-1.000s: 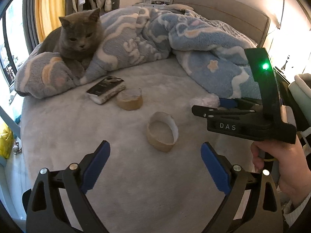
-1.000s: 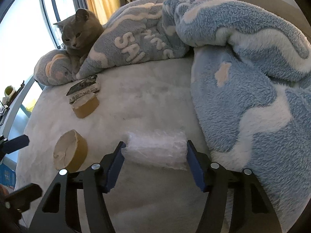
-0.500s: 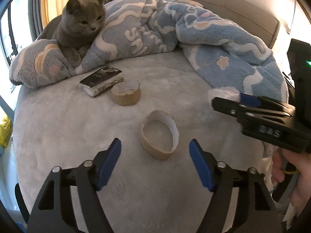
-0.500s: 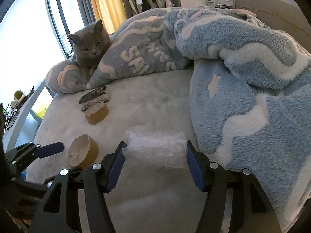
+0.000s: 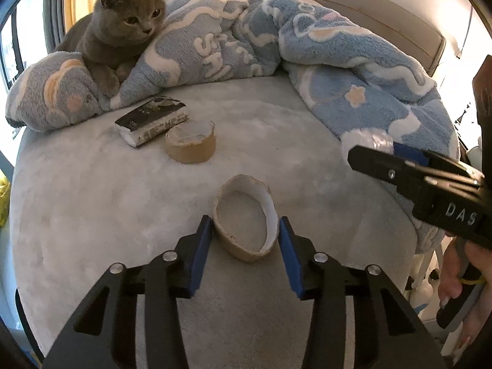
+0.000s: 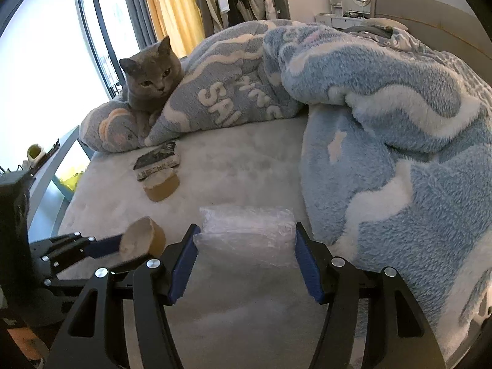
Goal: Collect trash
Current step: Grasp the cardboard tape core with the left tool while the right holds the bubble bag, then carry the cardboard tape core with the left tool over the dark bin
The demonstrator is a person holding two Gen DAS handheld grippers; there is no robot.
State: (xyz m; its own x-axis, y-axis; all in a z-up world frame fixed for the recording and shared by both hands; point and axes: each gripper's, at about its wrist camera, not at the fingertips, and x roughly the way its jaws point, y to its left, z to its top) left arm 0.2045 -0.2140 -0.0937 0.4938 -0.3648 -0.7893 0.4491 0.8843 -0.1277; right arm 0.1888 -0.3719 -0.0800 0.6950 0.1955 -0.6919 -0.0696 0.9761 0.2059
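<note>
A squashed brown cardboard tape ring (image 5: 243,252) lies on the grey bed (image 5: 92,215). My left gripper (image 5: 244,220) straddles it with its jaws closing, and both blue pads touch the ring's sides. In the right wrist view the same ring (image 6: 141,240) sits against the left gripper's fingers (image 6: 104,243). My right gripper (image 6: 246,230) is shut on a crumpled wad of clear plastic wrap (image 6: 246,243), held just above the bed. In the left wrist view, that plastic wad (image 5: 369,141) shows at the right gripper's tip. A second tape ring (image 5: 190,147) stands farther back.
A grey cat (image 5: 123,30) lies on the rumpled blue and white fleece blanket (image 5: 338,61) at the back. A black and white book (image 5: 152,120) rests beside the second ring. The blanket covers the bed's right side. A person's hand (image 5: 461,276) holds the right gripper.
The left gripper came down over the near ring and its jaws narrowed from wide apart to touching the ring's sides. The right gripper rose a little with the plastic. The cat turned its head.
</note>
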